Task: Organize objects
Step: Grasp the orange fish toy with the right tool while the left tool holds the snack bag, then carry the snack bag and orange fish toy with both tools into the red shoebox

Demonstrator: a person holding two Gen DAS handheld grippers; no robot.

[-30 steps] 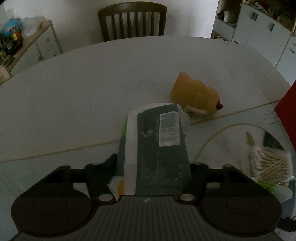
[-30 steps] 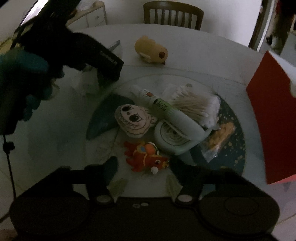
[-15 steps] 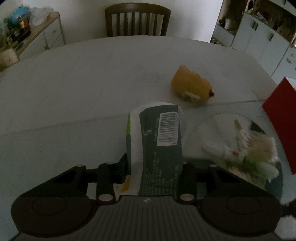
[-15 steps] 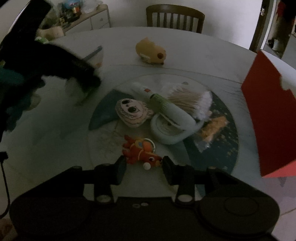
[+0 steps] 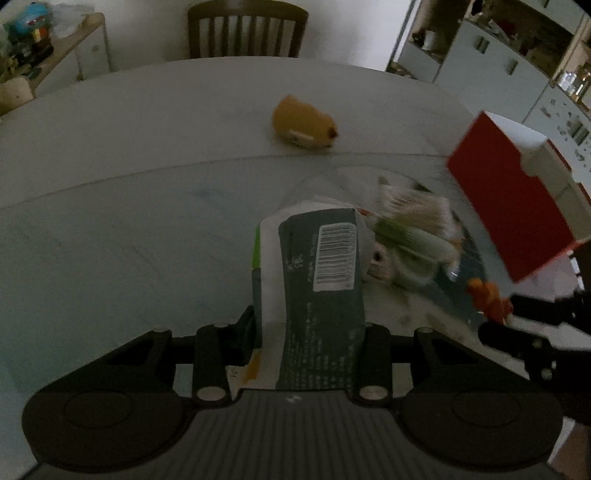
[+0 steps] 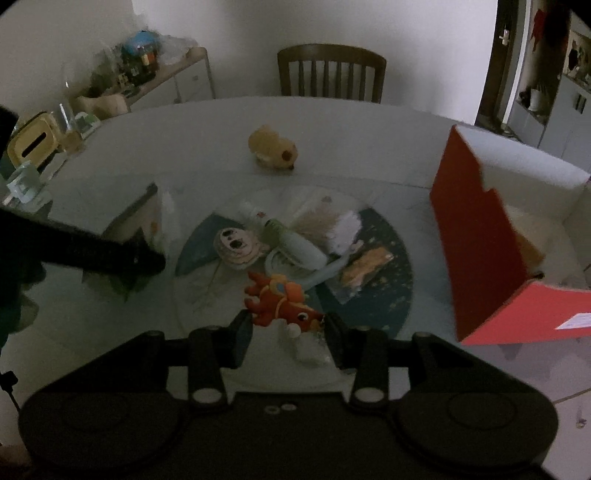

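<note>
Pinching a packet [image 5: 317, 291] upright, the left tool [image 5: 310, 328] has the red box [image 5: 517, 206] at two o'clock, while the right tool [image 6: 288, 328], nearer it, clamps a fish toy [image 6: 280, 302].

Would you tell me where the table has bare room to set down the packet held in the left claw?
The widest bare patch is the table left of the packet, running back toward the chair and left of the yellow plush. Right of the packet it is crowded: the round mat carries cotton swabs, a tube and small toys, with the red box beyond.
</note>
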